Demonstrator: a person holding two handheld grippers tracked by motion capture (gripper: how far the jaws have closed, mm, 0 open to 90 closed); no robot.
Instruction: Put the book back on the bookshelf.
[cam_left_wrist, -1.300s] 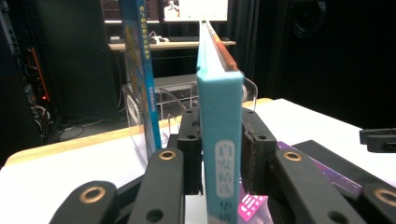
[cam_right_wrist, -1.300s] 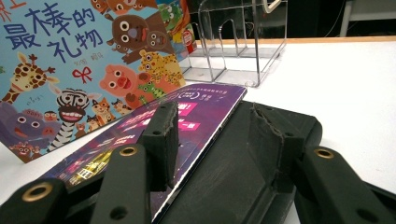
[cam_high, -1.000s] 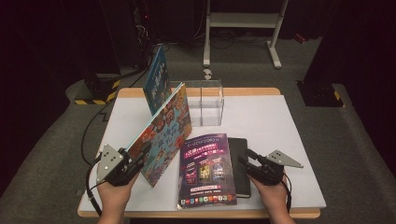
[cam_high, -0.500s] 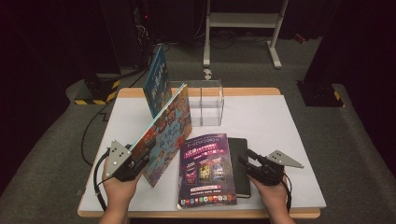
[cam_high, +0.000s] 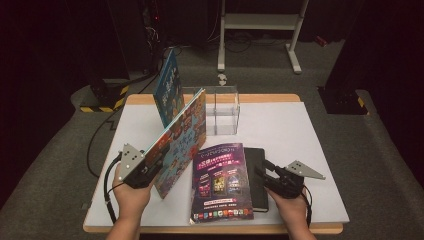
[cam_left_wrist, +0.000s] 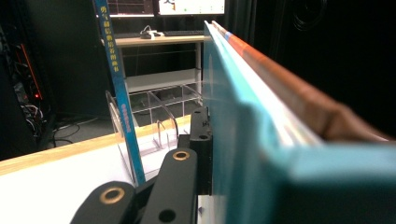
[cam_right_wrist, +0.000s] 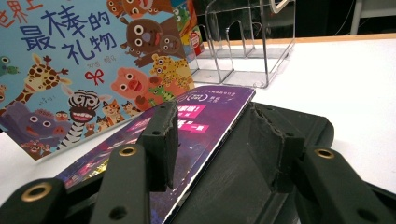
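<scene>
Now left gripper (cam_high: 150, 167) has just closed its jaws on the animal picture book (cam_high: 182, 137), tilted upright for the clear rack (cam_high: 222, 107); right gripper (cam_high: 272, 175) half-open astride purple magazine (cam_high: 222, 180) edge, not pinching.

Your forearms came in bare, no sleeves, and each hand carried a matte black gripper, the left gripper (cam_high: 150, 167) and the right gripper (cam_high: 267, 172), both topped by a grey three-cornered plate with small holes near its corners. A black cable looped down from the left gripper's body, and another trailed behind the right one at your wrist. The jaw links were flat black bars with brass-ringed pivot holes, and the right gripper's pads (cam_right_wrist: 163, 140) looked rough and chipped along their edges.
</scene>
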